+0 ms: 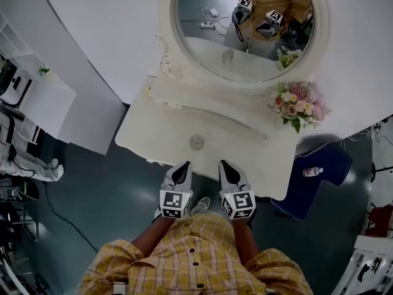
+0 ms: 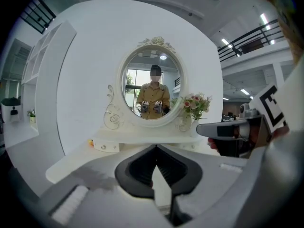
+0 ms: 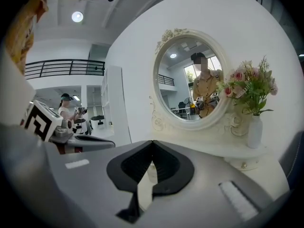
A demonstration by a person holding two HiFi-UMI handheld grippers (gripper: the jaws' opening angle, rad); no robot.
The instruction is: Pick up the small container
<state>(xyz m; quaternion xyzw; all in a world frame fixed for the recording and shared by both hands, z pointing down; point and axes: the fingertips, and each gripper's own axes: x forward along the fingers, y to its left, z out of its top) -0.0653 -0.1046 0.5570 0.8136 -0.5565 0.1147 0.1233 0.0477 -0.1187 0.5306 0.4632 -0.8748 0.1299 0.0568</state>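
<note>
- I am at the very start. The small container (image 1: pixel 196 141) is not picked up yet.
- It stands on the white counter (image 1: pixel 161 123), in front of the round mirror (image 1: pixel 202 23) and well apart from the flowers (image 1: pixel 299 106).
- My left claw (image 1: pixel 182 165) is closed with nothing in it. It hovers over the near edge of the counter.
- My right claw (image 1: pixel 226 163) is closed and empty too, just beside the left one.
- The container sits a little ahead of the two claws, about in the middle between them. Neither claw touches it.
- I think the next move is to open one claw wide. Then I go forward and down until the container is between the jaws, and squeeze softly.
- It looks small and see-through, so I guess it could tip over or slip if I bump it.
</note>
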